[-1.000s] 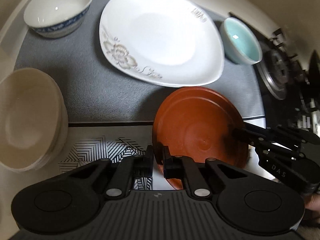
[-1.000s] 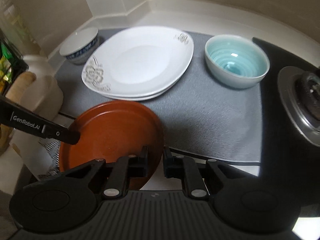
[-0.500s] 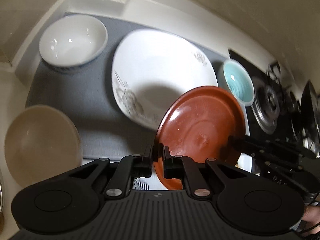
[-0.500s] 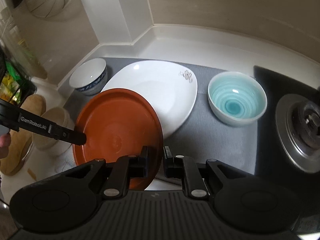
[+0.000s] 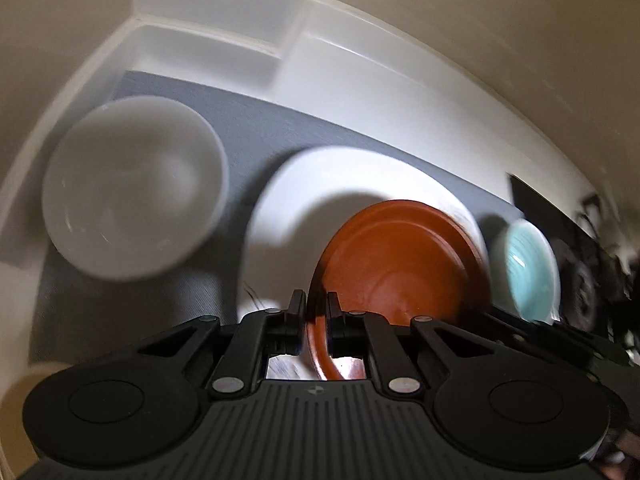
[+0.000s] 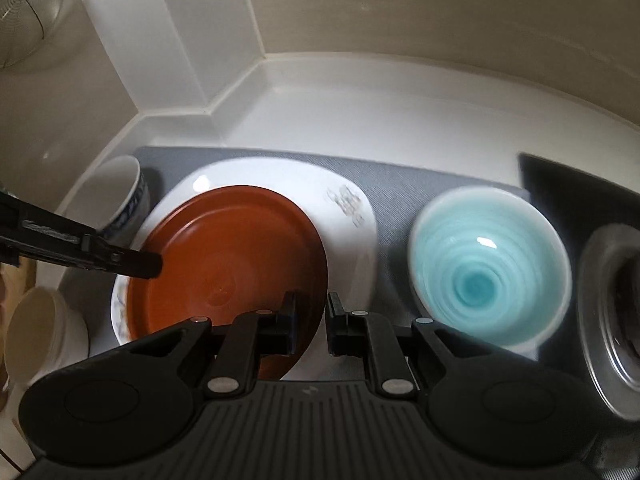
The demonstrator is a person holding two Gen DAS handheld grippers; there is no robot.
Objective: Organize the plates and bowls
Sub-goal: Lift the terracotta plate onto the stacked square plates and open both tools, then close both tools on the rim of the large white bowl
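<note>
Both grippers hold a red-brown plate [image 6: 228, 256] by opposite rims, over the large white flowered plate [image 6: 348, 200] on the grey mat. My left gripper [image 5: 313, 312] is shut on the plate's left rim [image 5: 400, 256]; its fingers [image 6: 136, 262] show in the right wrist view. My right gripper [image 6: 311, 312] is shut on the plate's right rim. A white bowl with blue pattern [image 6: 120, 196] stands left of the white plate and also shows in the left wrist view [image 5: 132, 188]. A turquoise bowl [image 6: 488, 264] stands to the right.
A stack of cream bowls [image 6: 44, 336] stands at the left off the grey mat [image 6: 400, 188]. A gas hob burner [image 6: 612, 312] is at the far right. The white counter backsplash and wall corner lie behind the mat.
Both grippers have lifted the red-brown plate off the patterned mat and carried it forward over the white flowered plate. Both views are motion-blurred now.
</note>
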